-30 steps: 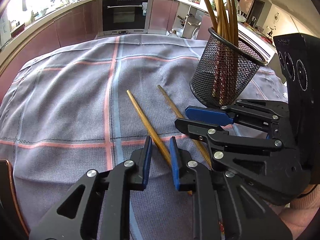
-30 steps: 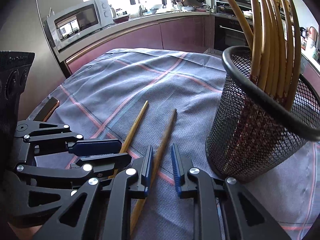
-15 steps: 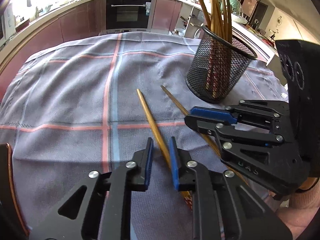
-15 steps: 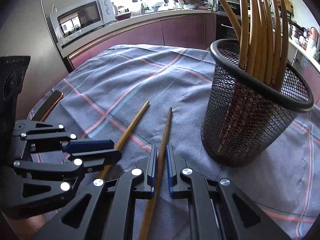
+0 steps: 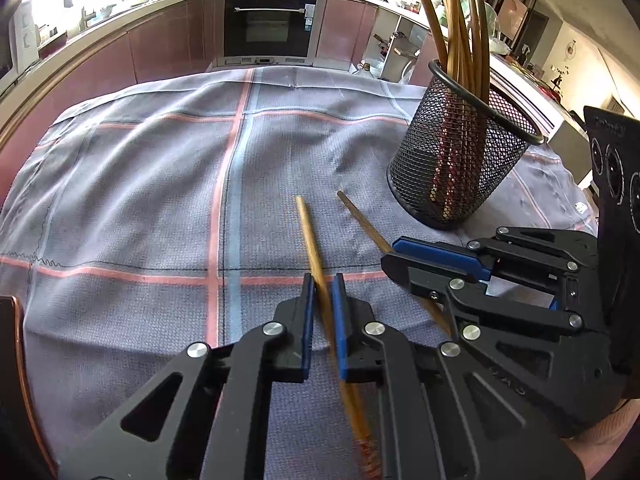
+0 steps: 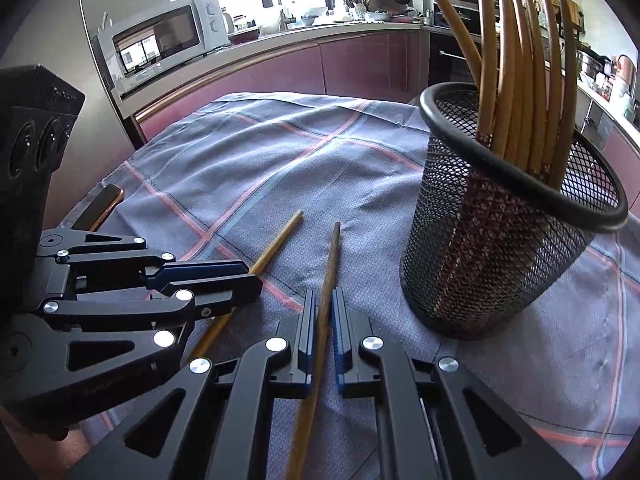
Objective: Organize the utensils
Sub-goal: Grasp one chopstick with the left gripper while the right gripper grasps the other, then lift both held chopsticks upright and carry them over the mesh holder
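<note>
left hand-held gripper (image 5: 322,312) clamped on a slim light-wood chopstick (image 5: 310,236) | right hand-held gripper (image 6: 323,322) pinching the darker brown tapered chopstick (image 6: 330,264), both low over the table | grey woven checked tablecloth (image 5: 140,184) under them | black wire-mesh round holder (image 6: 500,248) just beside, stuffed with smooth bamboo chopsticks (image 6: 516,80)

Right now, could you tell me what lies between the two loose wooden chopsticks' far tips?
Only bare grey plaid tablecloth separates the lighter chopstick from the darker chopstick; both wrist views show it.

Left claw (image 5: 320,292) and right claw (image 6: 322,304), both nearly closed, side by side.
</note>
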A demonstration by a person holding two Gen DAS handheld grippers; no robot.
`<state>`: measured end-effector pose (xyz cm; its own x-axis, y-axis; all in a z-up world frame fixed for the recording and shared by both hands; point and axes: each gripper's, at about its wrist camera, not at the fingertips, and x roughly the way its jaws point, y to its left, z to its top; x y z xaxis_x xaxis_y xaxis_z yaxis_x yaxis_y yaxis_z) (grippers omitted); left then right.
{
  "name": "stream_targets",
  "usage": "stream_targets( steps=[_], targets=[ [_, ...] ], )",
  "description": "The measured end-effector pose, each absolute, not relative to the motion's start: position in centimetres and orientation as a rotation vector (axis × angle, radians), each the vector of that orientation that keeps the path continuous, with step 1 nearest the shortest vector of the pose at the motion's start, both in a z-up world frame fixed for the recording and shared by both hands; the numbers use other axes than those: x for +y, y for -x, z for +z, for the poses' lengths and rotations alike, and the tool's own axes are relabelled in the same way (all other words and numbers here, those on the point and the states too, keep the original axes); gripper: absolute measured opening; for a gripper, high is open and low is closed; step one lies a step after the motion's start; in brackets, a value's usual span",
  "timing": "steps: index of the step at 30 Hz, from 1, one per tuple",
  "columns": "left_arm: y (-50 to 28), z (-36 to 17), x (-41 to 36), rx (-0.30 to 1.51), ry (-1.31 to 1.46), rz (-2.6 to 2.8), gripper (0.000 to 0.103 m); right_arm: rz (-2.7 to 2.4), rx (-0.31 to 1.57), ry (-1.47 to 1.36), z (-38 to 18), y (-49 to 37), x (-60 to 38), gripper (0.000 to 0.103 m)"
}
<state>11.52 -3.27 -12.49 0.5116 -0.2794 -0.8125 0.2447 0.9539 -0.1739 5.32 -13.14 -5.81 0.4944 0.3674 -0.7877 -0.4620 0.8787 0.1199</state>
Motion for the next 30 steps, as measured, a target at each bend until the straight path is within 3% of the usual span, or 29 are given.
stream_targets(
  steps=[10, 30],
  targets=[
    [-10.1, -10.5, -2.4, 0.936, 0.072, -0.333, 0.007, 0.564, 0.856, 0.050, -3.0, -3.3, -15.0, 0.005],
    [-6.0, -0.5, -1.5, 0.704, 0.141, -0.497, 0.007, 0.570, 0.580, -0.109, 5.3, -0.1, -21.7, 0.005]
  ],
)
